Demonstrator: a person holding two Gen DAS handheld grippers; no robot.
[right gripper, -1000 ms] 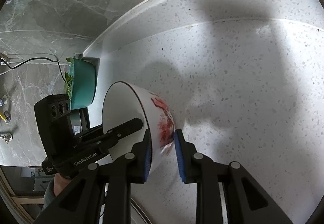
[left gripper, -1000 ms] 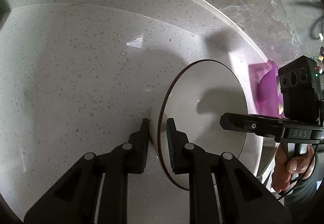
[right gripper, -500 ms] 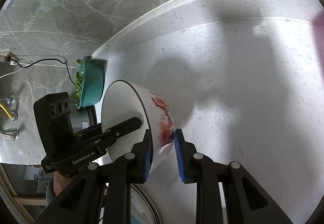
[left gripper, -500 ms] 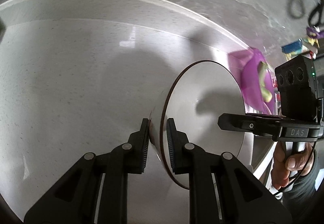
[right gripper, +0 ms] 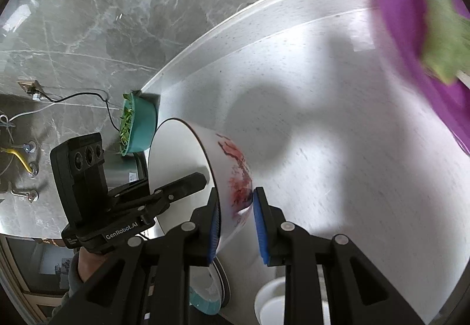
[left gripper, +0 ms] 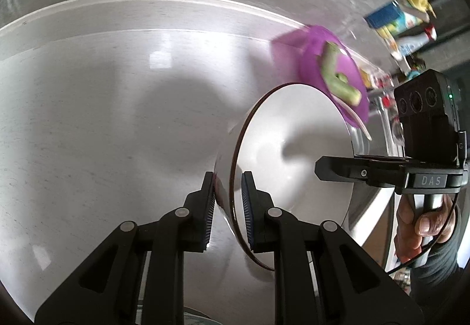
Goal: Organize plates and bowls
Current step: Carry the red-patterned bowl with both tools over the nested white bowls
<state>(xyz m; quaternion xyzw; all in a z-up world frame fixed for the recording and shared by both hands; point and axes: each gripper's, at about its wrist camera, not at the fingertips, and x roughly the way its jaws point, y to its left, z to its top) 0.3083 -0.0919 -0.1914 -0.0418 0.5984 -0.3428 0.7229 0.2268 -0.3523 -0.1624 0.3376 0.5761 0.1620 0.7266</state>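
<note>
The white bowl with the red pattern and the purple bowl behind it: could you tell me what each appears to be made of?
The white bowl looks like glazed ceramic: smooth glossy wall, thin dark rim line, printed red pattern. The purple bowl looks like plastic, probably: a uniform saturated colour with a faint see-through tint, though blur leaves this open.

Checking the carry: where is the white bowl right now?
The white bowl hangs above the counter, its rim pinched on opposite sides by the left tongs and right tongs, purple bowl behind.

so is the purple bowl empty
No, the purple bowl holds a chunky light green piece, which the left wrist view shows lying inside it behind the white bowl.
</note>
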